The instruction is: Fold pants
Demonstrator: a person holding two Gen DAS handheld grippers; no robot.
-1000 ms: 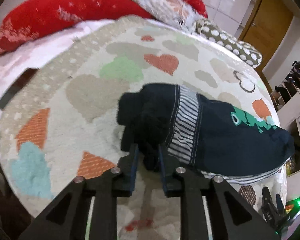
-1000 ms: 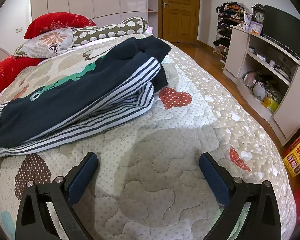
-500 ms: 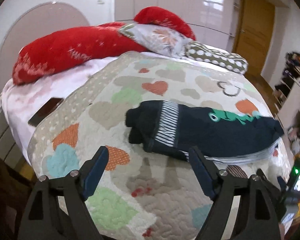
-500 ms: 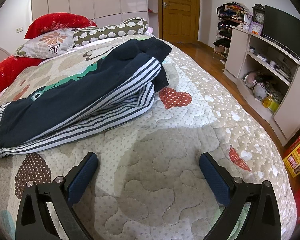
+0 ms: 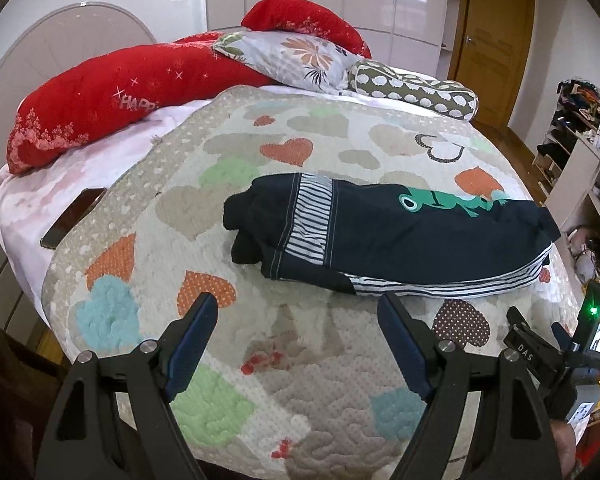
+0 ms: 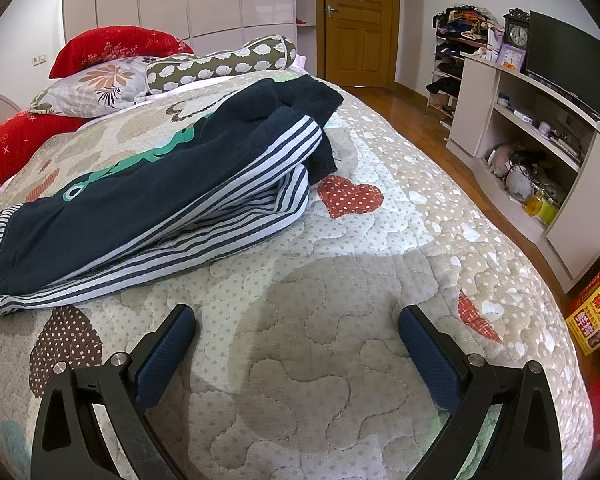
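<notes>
While both claws hang open and empty at the bottom of their frames, the left gripper [image 5: 298,318] and right gripper [image 6: 296,330] sit over a bumpy quilt [image 5: 320,396]. Mid-frame lie soft navy pants [image 5: 400,240], loosely doubled, striped edges uneven; that slack fold may slip apart if tugged.

Bare quilt [image 5: 300,360] lies open between and ahead of the left gripper [image 5: 296,320], whose jaws stand wide with nothing between them. The folded pants [image 5: 400,236] block its way from 12 to 2 o'clock, just beyond the fingertips. At 10 o'clock the quilt is free up to the red pillow [image 5: 112,100]; a dark phone [image 5: 74,218] lies at 9 o'clock on the pink sheet. Before the right gripper [image 6: 296,320] the quilt is bare toward 12 and 2 o'clock; the pants [image 6: 160,196] crowd 10 to 11 o'clock. The shelf unit [image 6: 540,152] stands well apart at 2 o'clock.
</notes>
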